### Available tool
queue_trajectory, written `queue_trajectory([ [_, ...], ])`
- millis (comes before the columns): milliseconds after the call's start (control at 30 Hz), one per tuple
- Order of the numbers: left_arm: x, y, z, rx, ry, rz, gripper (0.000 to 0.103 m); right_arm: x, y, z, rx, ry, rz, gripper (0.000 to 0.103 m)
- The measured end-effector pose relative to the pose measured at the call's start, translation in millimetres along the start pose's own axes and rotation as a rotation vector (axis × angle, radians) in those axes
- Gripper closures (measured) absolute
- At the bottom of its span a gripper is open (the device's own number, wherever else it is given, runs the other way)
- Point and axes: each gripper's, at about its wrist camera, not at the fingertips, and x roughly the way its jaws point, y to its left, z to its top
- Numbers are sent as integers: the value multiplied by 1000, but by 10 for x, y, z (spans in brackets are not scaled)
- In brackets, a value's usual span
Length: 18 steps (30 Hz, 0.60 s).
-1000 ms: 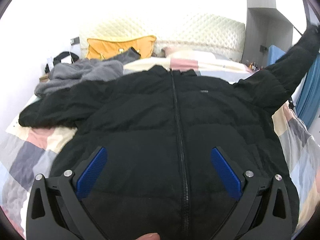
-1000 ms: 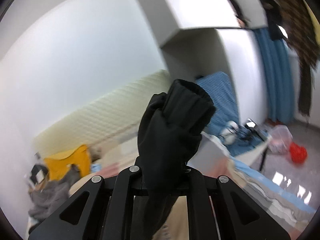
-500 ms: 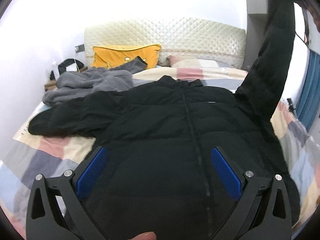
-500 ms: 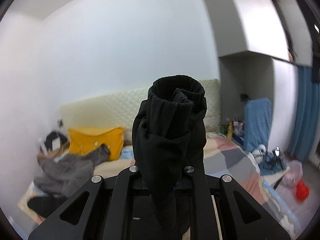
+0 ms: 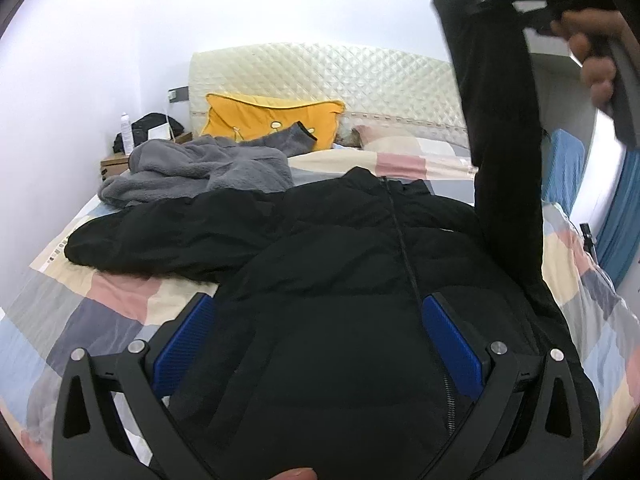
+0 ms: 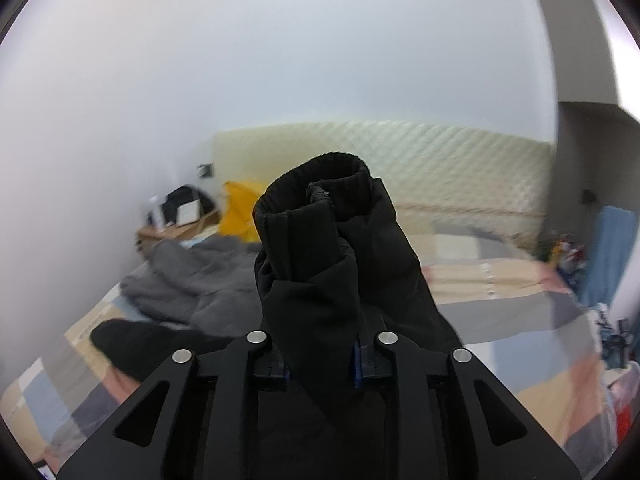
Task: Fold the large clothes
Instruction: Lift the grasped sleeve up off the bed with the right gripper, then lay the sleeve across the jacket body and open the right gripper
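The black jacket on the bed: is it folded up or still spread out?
Spread out. The black jacket lies flat and zipped on the bed, one sleeve out sideways, the other sleeve lifted by the right gripper.

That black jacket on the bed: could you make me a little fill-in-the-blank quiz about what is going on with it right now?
1. The right gripper is shut on the jacket's ____.
2. The left gripper hovers over the black jacket with its jaws ____.
3. The pillow against the headboard is ____ in colour.
4. The grey fleece lies on the ____.

Missing words: sleeve; open; yellow; bed
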Motion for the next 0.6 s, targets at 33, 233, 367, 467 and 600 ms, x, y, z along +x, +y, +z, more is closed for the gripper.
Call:
queue_trajectory([
  [33,20,38,1,-8,5,3,0,96,73,-52,-7,13,14,83],
  [233,136,260,-2,-60,33,24,0,738,503,-487,-30,121,99,83],
  [367,190,392,-15,-98,52,20,0,1108,785,-839,-50,201,142,83],
  [467,200,446,-22,-95,61,49,0,1341,990,-1114,-73,260,161,83],
  [600,240,505,-35,-95,72,59,0,1681,1150,-1429,-69,345,186,83],
])
